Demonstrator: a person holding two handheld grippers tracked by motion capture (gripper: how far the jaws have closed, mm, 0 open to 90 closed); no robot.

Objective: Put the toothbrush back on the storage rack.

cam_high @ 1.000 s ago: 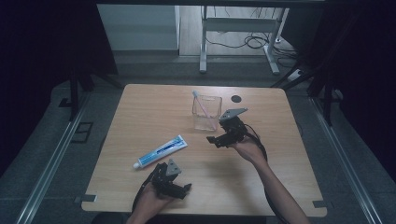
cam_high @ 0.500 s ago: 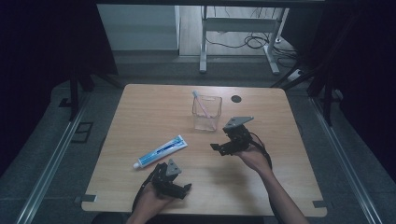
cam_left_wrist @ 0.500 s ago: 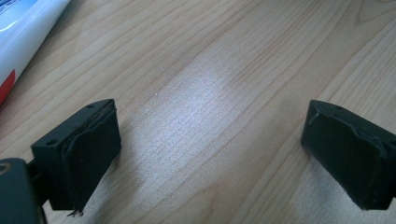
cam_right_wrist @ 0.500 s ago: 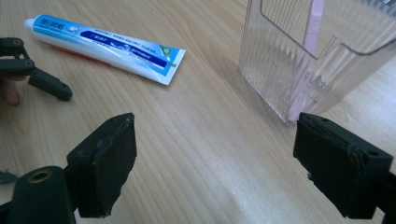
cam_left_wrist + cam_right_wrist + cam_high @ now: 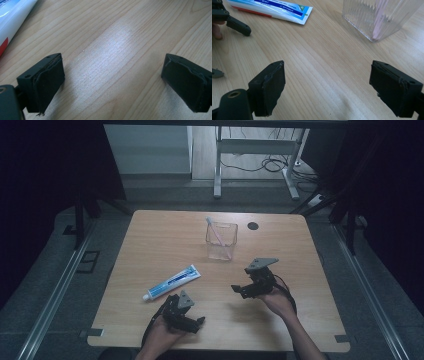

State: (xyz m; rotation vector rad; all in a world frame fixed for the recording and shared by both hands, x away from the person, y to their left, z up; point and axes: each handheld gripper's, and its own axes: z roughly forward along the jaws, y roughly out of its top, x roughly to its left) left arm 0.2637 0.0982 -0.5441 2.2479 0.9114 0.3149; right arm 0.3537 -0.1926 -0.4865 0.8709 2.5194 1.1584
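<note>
Left gripper: low over the near edge of the table, jaws spread wide with bare wood between them.
Right gripper: held above the wood right of the table's middle, jaws spread wide, nothing between them.
Toothpaste tube: lying flat, slanted, left of centre, just beyond the left gripper and not touching it; in the right gripper view its crimped end points toward the cup.
Cup: clear, ribbed, upright past the right gripper, apart from the tube.
Toothbrush: pale, leaning inside the cup.
</note>
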